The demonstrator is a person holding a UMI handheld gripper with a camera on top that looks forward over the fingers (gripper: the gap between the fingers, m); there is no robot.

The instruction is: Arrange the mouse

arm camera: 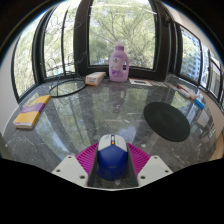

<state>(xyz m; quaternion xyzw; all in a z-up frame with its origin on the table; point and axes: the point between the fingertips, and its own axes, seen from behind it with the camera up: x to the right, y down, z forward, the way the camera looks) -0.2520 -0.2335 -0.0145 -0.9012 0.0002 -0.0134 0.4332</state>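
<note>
A blue and white mouse (111,157) sits between my gripper's (112,150) two fingers, and it fills the gap from side to side. Both fingers press on its sides, with the pink pads (88,155) flaring out to either side. The mouse's white front end points ahead over the glass table (100,115). A round black mouse mat (165,121) lies on the table ahead and to the right of the fingers.
A purple bottle (119,62) stands at the far edge by the windows, with a small box (95,77) beside it. A black cable loop (68,88) lies far left. Yellow and purple items (30,114) lie at the left, small items (194,98) at the right.
</note>
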